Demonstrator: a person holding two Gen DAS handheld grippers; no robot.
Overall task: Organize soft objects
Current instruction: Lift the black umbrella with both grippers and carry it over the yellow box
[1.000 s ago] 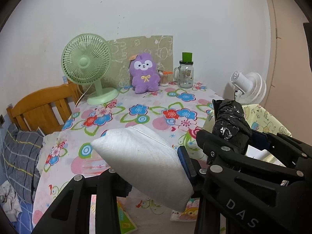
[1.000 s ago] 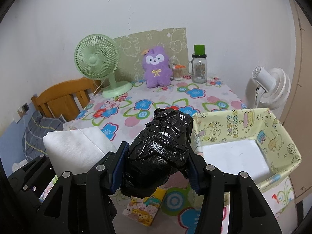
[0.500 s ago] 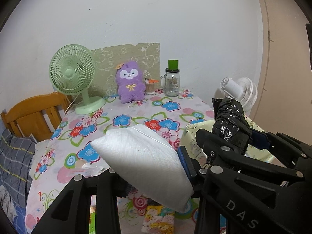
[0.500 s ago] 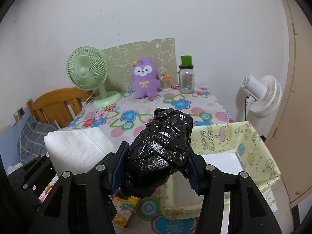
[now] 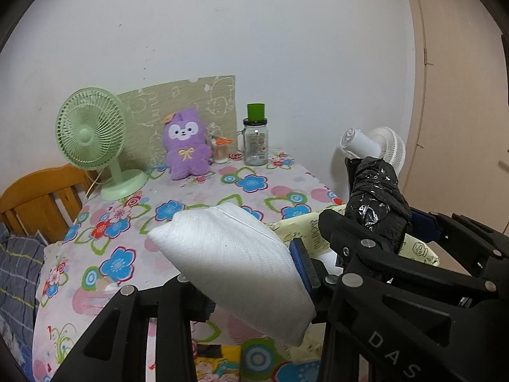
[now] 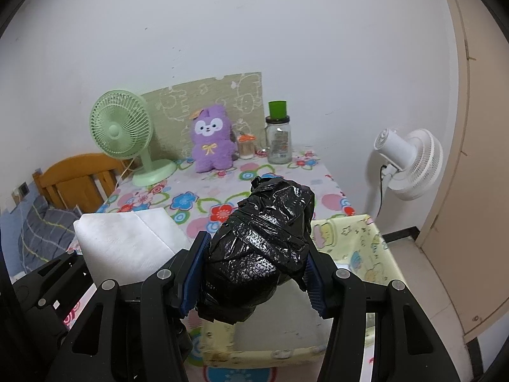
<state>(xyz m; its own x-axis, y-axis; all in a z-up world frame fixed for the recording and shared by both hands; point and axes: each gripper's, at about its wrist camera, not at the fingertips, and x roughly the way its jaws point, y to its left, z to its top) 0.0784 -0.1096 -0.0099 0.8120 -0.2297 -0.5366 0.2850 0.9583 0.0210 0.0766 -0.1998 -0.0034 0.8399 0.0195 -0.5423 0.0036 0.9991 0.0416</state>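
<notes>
- White wall behind a worktop (image 6: pixel 222 191) with a flowered cloth; at its far edge stand a green fan (image 6: pixel 122 130), a purple plush toy (image 6: pixel 211 143) and a glass jar (image 6: pixel 279 140).
- Left hand-held gripper (image 5: pixel 248 273), lower centre of the left wrist view: jaws pinching a white padded pouch (image 5: pixel 235 261), held in the air above the cloth.
- Right hand-held gripper (image 6: pixel 254 273), lower centre of the right wrist view: blue pads clamped on a black plastic bundle (image 6: pixel 264 251).
- Yellow fabric box (image 6: pixel 366 245), lower right, below the bundle.
- White fan (image 6: pixel 410 159), right, beside the worktop.
</notes>
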